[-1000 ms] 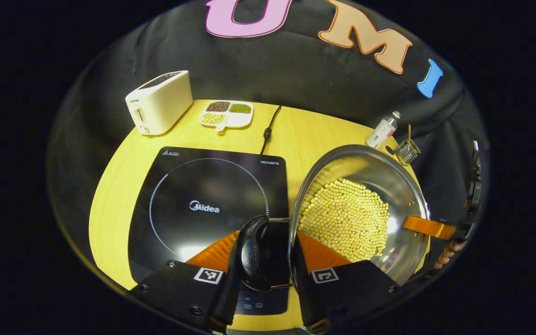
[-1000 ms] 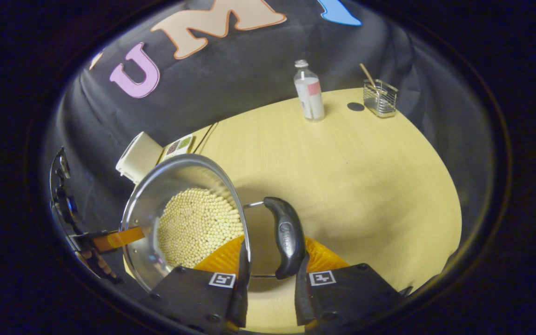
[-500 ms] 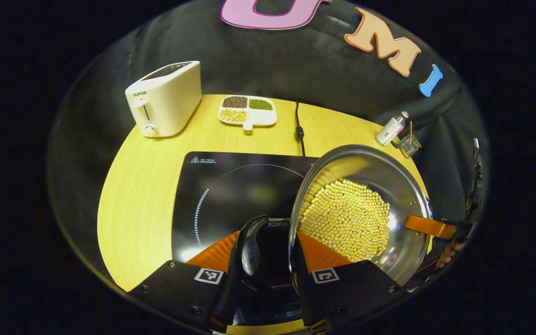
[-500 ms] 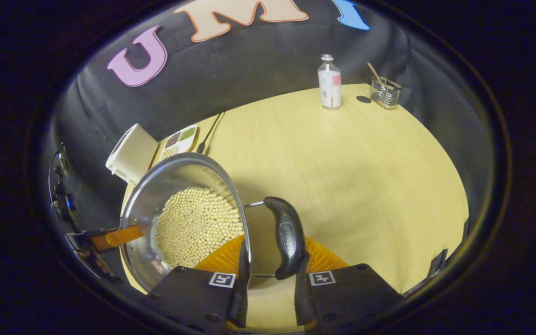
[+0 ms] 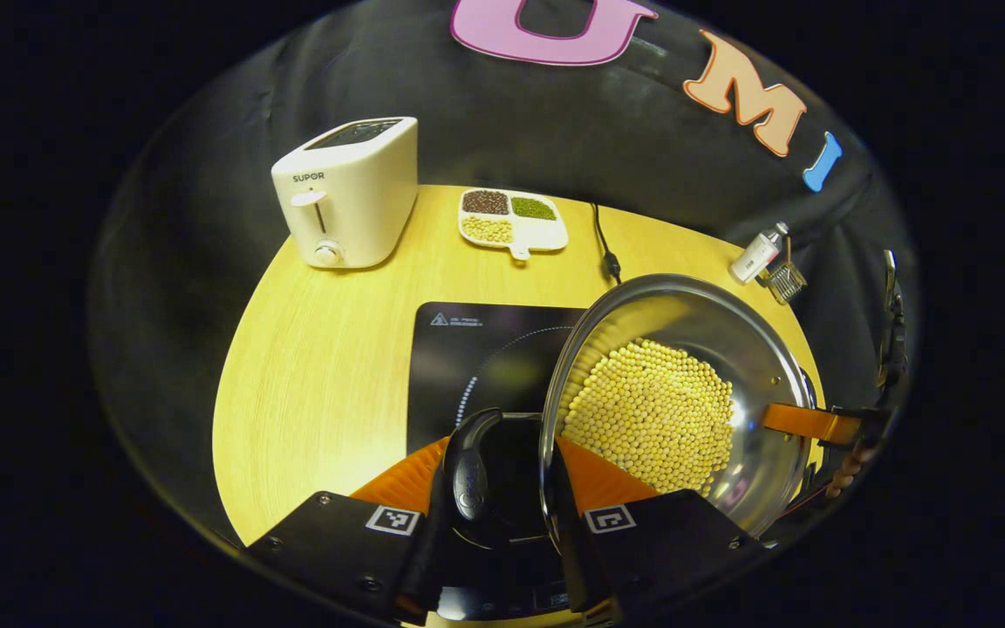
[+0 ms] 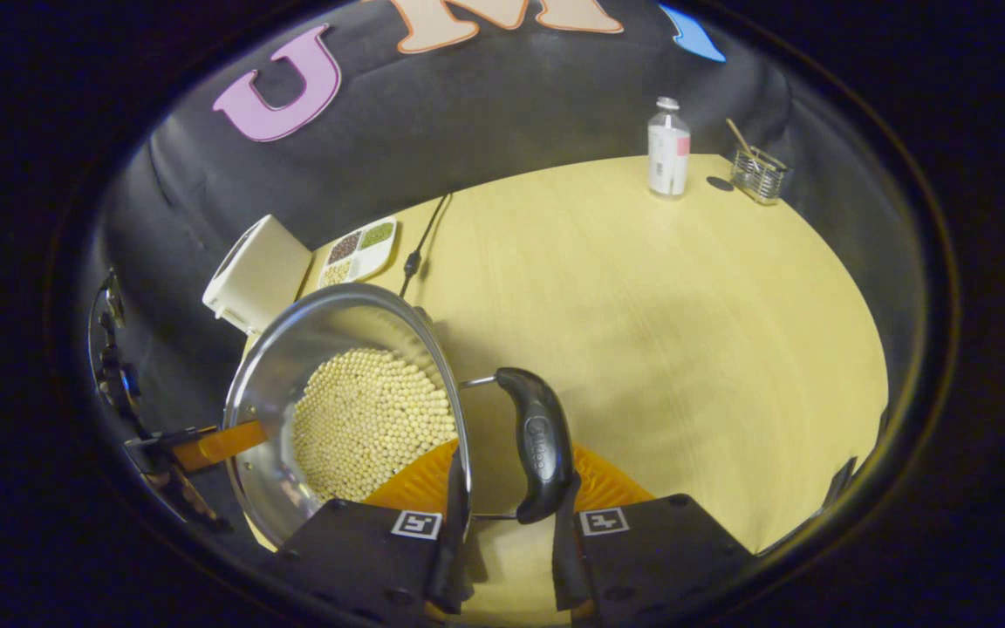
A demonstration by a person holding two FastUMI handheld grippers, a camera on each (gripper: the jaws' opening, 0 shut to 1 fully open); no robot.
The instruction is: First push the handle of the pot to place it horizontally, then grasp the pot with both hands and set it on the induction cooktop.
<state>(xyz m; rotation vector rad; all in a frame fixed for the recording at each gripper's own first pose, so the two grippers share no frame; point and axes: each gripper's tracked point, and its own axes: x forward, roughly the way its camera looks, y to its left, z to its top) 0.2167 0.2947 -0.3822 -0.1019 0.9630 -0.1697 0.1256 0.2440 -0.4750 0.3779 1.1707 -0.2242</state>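
Stainless steel gleams at the middle of both views: the pot (image 5: 677, 392), with a bed of pale beans (image 5: 651, 414) across its bottom, is held up between the two grippers. In the left gripper view the left gripper (image 5: 502, 515) is closed on the pot's left handle (image 5: 468, 462), the black grip and the rim beside it taken between its two fingers. In the right gripper view the right gripper (image 6: 502, 532) is closed the same way on the right handle (image 6: 537, 445), which is seen lying flat, level with the rim.

The first step, the turning of the handle to horizontal, is judged done; the step in hand is the two-handed carry. The pot is seen above the right part of the black induction cooktop (image 5: 476, 349), which lies near the front edge of the tabletop (image 5: 328, 349); whether the base is already over the marked ring cannot be told for certain. A white toaster (image 5: 345, 192) and a divided dish of beans (image 5: 511, 218) stand along the far edge, and a small bottle (image 6: 668, 148) and a wire holder (image 6: 757, 174) at the far right corner, all well apart from the pot.

For the next move, both grippers are to be shifted together a little further left, kept level so that no beans are spilled, and the pot is to be lowered onto the ring before either grip is eased.
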